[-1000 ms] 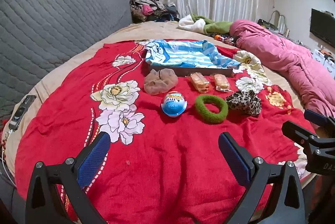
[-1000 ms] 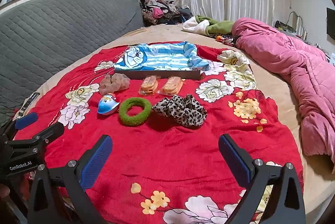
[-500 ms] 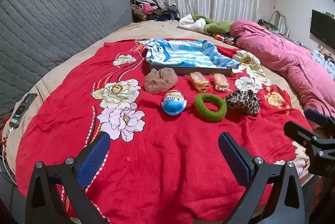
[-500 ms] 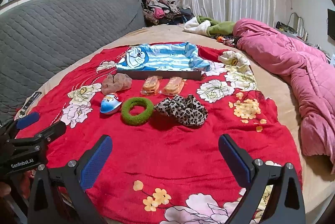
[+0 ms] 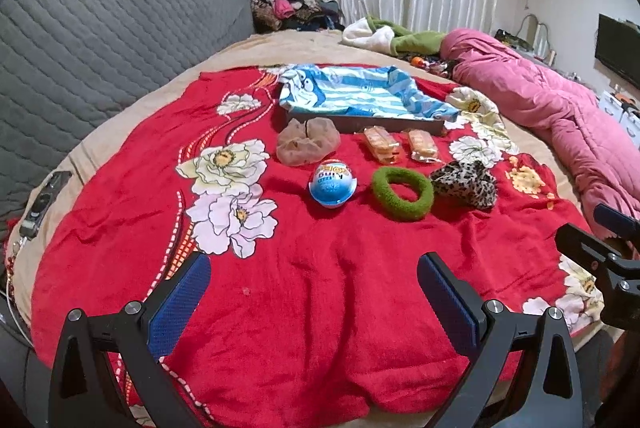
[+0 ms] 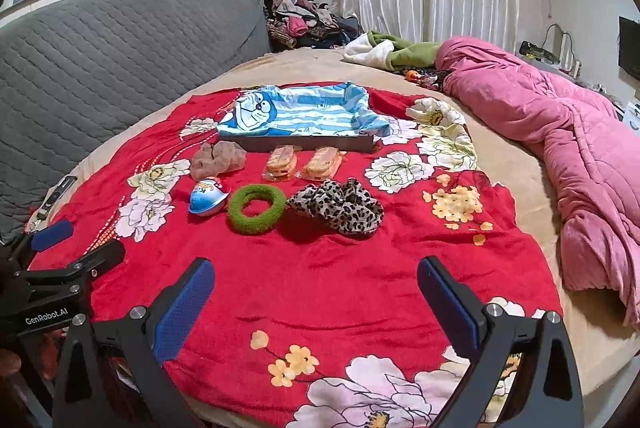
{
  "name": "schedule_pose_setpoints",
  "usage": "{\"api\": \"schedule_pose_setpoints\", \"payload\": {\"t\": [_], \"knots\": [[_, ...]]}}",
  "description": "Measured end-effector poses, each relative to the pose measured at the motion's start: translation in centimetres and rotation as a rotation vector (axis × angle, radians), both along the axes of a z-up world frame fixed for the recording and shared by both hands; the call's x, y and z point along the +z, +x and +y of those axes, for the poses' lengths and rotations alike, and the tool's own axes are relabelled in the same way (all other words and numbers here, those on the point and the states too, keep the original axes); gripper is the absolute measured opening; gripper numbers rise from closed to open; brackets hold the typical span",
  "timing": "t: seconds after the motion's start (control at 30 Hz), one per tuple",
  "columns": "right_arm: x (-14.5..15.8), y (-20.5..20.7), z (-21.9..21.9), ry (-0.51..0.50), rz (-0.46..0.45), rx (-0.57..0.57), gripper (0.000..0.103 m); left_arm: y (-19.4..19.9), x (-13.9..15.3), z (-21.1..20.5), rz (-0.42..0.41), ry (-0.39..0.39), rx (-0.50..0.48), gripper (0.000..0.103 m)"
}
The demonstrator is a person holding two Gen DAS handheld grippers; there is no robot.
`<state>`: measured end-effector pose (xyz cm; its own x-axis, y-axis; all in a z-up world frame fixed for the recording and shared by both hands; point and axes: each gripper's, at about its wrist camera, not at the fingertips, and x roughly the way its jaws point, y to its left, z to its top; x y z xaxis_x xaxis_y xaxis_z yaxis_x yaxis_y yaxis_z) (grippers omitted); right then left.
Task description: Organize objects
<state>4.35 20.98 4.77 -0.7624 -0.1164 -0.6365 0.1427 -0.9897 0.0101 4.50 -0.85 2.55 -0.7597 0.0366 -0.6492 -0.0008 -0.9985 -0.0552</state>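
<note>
On a red floral blanket (image 5: 320,288) lie a blue and white toy egg (image 5: 333,184) (image 6: 208,198), a green scrunchie (image 5: 402,192) (image 6: 256,209), a leopard-print scrunchie (image 5: 466,179) (image 6: 338,205), a beige scrunchie (image 5: 308,146) (image 6: 218,159) and two wrapped snacks (image 5: 382,144) (image 6: 282,163). Behind them stands a dark tray (image 5: 364,123) (image 6: 304,143) lined with a blue striped cartoon cloth. My left gripper (image 5: 314,286) hovers open over the near blanket, well short of the egg. My right gripper (image 6: 316,288) is open too, in front of the leopard scrunchie. Both hold nothing.
A pink quilt (image 6: 560,131) lies along the right side of the bed. A grey quilted headboard (image 5: 100,39) runs on the left, with a remote (image 5: 42,201) near it. Clothes are piled at the back (image 6: 304,19). Each gripper shows at the edge of the other's view.
Both views have shifted only slightly; the objects sit a little lower and closer in frame. Nothing was picked up or moved, and both grippers stay open.
</note>
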Motion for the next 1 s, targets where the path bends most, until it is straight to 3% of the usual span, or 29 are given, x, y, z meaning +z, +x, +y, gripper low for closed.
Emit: {"api": "schedule_pose_setpoints", "payload": {"t": [0.33,0.57,1.0], "knots": [[-0.6,-1.8,-0.2,0.02,-0.002,0.001,0.102,-2.1,-0.7,0.3,0.004,-0.022,0.01,0.103],[-0.8,-3.1,0.1,0.021,-0.005,-0.004,0.102,-3.1,-0.9,0.1,-0.003,0.016,0.007,0.103],[-1.6,-5.9,0.3,0.012,-0.022,0.003,0.102,-6.3,-1.3,0.7,0.017,-0.042,-0.008,0.103]]}}
